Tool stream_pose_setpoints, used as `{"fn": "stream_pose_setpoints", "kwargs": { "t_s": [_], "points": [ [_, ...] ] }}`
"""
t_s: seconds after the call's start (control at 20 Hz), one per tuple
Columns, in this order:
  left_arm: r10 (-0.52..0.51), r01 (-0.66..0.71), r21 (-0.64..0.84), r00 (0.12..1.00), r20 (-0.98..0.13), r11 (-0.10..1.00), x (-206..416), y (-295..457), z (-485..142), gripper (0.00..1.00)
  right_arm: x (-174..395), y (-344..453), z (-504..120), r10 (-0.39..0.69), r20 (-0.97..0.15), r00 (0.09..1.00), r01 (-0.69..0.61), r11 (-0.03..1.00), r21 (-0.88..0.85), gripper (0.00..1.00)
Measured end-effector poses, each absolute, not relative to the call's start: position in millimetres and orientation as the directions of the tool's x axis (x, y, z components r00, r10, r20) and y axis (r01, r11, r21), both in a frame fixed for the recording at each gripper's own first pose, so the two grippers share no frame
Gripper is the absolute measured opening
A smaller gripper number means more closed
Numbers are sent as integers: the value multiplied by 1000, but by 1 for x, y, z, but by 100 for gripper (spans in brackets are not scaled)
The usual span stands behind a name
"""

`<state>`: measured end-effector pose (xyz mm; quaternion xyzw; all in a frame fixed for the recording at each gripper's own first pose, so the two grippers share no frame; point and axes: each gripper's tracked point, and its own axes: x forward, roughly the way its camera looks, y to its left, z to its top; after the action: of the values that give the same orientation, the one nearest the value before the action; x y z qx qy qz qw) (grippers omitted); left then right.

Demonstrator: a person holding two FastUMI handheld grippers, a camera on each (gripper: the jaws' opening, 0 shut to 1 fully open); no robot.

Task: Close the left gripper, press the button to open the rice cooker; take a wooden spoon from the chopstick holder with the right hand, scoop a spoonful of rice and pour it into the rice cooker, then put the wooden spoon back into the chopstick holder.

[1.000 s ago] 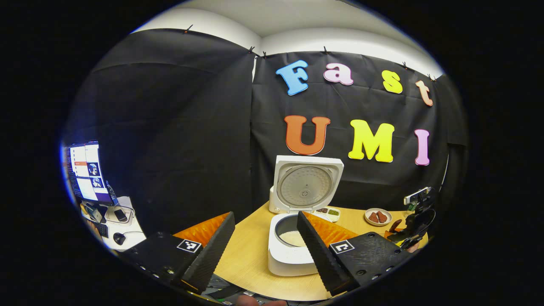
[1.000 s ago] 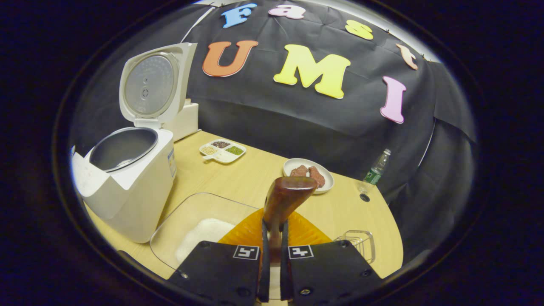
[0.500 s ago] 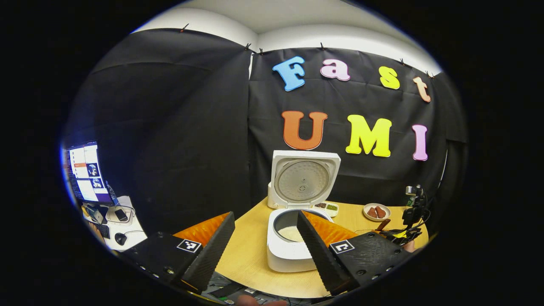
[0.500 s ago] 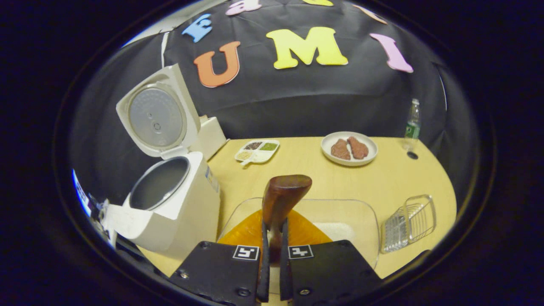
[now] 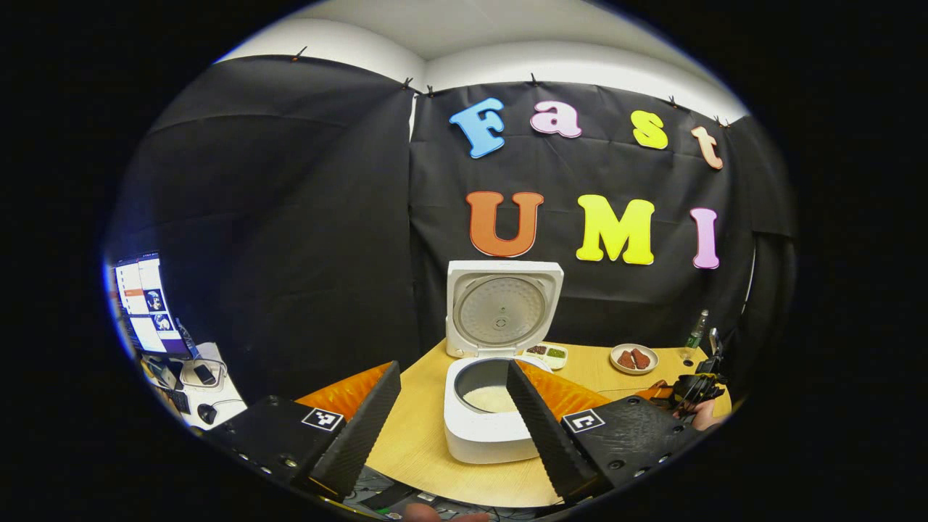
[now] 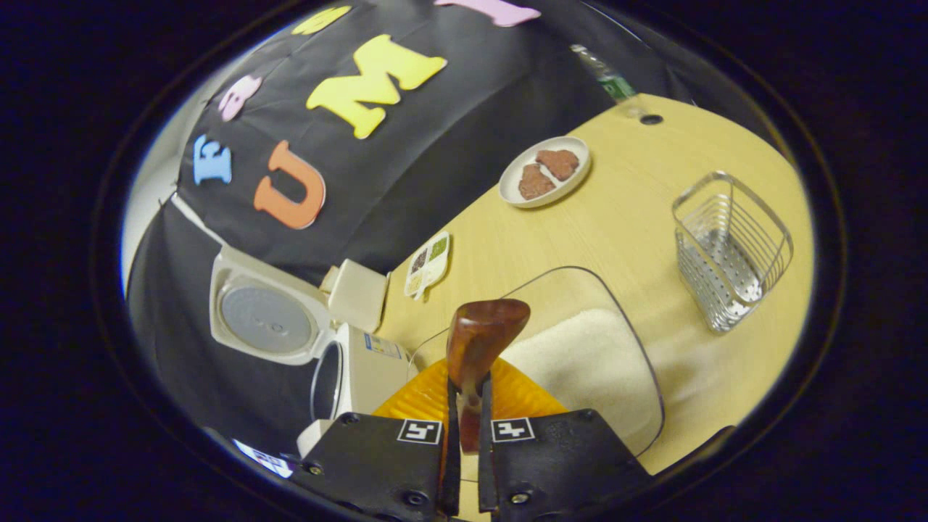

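Left gripper view: our left gripper [image 5: 453, 413] sits at the bottom of the frame with its jaws spread wide, grasping nothing. Between the two fingers, at lower centre, stands the white square rice cooker [image 5: 486, 435] on the pale wooden table [image 5: 417, 449], its lid [image 5: 502, 308] upright and a layer of white rice [image 5: 491, 398] showing in the pot. At far lower right we see the right gripper [image 5: 689, 391] and part of the hand holding it, low near the table edge.

Right gripper view: the frame is strongly rolled, so the table slants up to the upper right. Our right gripper [image 6: 464, 428] at bottom centre is clenched on the handle of the dark brown wooden spoon [image 6: 480, 348]; both fingers press it, and the bowl stands up at centre frame, empty as far as we can tell. Behind it lies the clear rounded glass tray of white rice [image 6: 580, 362]. The silver wire chopstick holder [image 6: 728, 250] stands at right, apart from the tray. The cooker lies at lower left.

Judgement: rice is already in the pot, so the step in hand is probably returning the spoon. We should straighten the wrist, bring the spoon above the holder's open top, lower it inside the wires, then release.
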<state>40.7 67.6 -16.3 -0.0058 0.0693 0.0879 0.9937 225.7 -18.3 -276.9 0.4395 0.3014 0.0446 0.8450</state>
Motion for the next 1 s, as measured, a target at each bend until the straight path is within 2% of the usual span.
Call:
{"fn": "stream_pose_setpoints", "kwargs": {
  "t_s": [0.25,0.45,0.55,1.0],
  "points": [
    [117,-119,-2,983,-142,993,48,41,-12,94,215,-62,-263,304,-391,869,256,401,880,11],
    [80,-81,-1,988,-135,997,52,22,-10,94,205,-94,-243,278,-322,905,252,261,932,9],
    [64,-64,3,989,-137,998,54,15,-12,94,204,-104,-233,269,-298,916,242,220,945,11],
    [58,-60,-20,993,-108,998,35,20,-17,94,216,-48,-137,341,-183,922,83,286,954,11]
  ]
}}
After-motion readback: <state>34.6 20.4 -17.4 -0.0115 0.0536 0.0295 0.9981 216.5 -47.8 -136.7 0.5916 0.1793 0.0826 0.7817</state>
